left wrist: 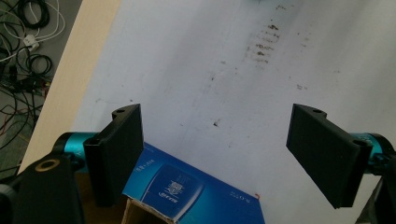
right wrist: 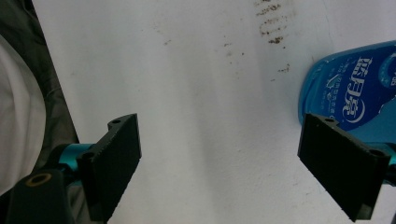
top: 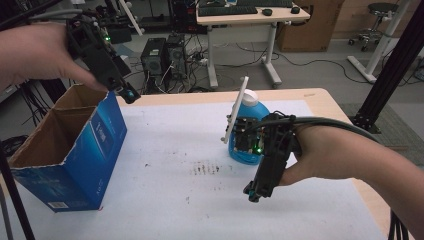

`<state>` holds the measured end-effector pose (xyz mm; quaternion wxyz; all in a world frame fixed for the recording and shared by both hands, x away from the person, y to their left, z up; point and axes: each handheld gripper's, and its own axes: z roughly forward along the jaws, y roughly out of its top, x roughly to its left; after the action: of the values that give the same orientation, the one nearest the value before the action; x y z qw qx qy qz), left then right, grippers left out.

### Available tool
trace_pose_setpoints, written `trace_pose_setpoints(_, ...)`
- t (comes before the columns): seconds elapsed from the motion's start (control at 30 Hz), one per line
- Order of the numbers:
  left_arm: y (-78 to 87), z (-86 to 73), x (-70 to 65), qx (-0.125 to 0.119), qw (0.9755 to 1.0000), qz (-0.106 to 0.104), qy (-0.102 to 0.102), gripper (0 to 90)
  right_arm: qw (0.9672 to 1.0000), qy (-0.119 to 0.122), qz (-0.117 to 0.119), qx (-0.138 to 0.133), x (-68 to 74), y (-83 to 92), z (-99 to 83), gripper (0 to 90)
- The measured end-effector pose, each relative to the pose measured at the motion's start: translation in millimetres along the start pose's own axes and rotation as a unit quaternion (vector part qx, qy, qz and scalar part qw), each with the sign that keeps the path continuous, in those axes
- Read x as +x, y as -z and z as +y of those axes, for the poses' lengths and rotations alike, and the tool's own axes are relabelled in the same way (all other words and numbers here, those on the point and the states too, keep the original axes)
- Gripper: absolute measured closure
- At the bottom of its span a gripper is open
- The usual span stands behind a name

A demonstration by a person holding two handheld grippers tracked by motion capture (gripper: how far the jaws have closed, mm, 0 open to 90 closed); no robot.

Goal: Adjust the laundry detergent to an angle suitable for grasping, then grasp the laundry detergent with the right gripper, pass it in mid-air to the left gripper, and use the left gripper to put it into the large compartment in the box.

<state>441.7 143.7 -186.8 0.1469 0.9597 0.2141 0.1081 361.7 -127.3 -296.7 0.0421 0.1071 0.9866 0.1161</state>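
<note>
Two wide-open, empty grippers (left wrist: 217, 154) (right wrist: 247, 163) over a stained white table (top: 200, 200); cabled floor (top: 310, 65) behind.

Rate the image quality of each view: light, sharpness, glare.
High view: dim and soft, with the left gripper slightly blurred. Left gripper view: even light, no glare, and the blue box print is soft. Right gripper view: brightest on the white table cover, and the blue bottle label is readable.

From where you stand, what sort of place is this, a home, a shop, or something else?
Probably a lab or workshop, not a home. Behind the table stand computer towers amid loose cables on the floor, a desk with a keyboard, and a stool. Each hand holds a wired tool.
</note>
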Motion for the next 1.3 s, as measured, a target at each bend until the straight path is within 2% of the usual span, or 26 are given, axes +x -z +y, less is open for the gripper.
trace_pose_setpoints(0.23, 0.7, 2.6, -4.0, -0.002, 1.0000, -0.003, -0.008, 19.0, 1.0000, -0.006, -0.001, -0.007, 0.2, 2.8, -1.4, 12.6)
trace_pose_setpoints(0.67, -0.5, 2.4, -4.0, 0.001, 1.0000, -0.001, -0.003, 19.1, 0.9999, -0.003, 0.006, -0.015, -4.5, 3.1, -3.0, 12.6)
trace_pose_setpoints(0.9, -0.8, 3.8, -4.6, -0.001, 1.0000, 0.000, -0.007, 19.1, 0.9997, -0.011, 0.008, -0.020, -5.2, 5.9, -4.9, 12.6)
trace_pose_setpoints(1.13, -1.3, 3.7, -3.0, 0.005, 0.9999, 0.000, -0.012, 19.1, 0.9997, -0.010, 0.008, -0.022, -7.2, 5.4, -5.4, 12.6)
trace_pose_setpoints(1.3, 0.0, 3.9, -4.7, 0.000, 0.9999, -0.001, -0.011, 19.1, 0.9994, -0.006, 0.007, -0.033, -6.4, 9.6, -8.0, 12.6)
